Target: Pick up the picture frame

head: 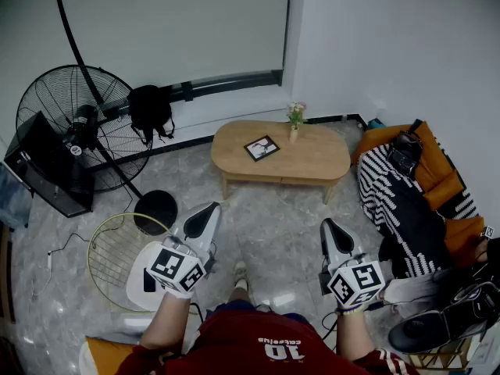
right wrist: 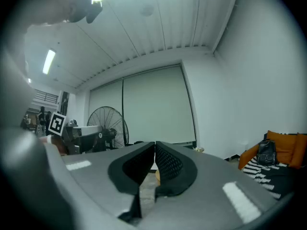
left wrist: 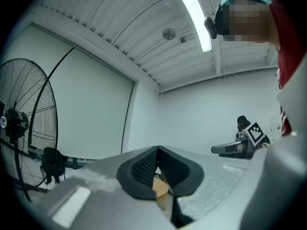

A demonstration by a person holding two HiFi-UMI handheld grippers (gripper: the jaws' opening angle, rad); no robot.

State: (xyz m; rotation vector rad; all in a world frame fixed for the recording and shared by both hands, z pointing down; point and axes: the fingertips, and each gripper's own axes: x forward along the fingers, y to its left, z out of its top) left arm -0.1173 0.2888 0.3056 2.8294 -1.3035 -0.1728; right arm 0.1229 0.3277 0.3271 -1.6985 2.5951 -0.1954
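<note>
A standing fan [head: 74, 127] fills the left of the room as a person in a red shirt holds two grippers level over the marble floor [head: 266, 225], with the task not yet begun. The left gripper [head: 209, 212] has its fingers [left wrist: 144, 166] pressed together at the tips, with nothing between them. The picture frame [head: 262, 148] lies flat on the far side of the room, on the left half of a low oval wooden worktop [head: 320, 162]. It is turned so its corners sit askew to the worktop's edges, and it looks close to square, so no long axis stands out. A small vase of flowers [head: 295, 119] stands just beyond and to the right of it, near the far edge. The right gripper [head: 329, 229] also has its fingers [right wrist: 168, 164] closed on each other and holds nothing. At the far right a striped blanket [head: 398, 198] is draped over an orange sofa [head: 437, 170]. The frame lies straight ahead and well apart from both sets of fingers, in the lane between them, with open floor and the worktop's near edge in the way. The left tip looks marginally closer, though either arm would likely need a step forward and a downward reach with its fingers parted.
</note>
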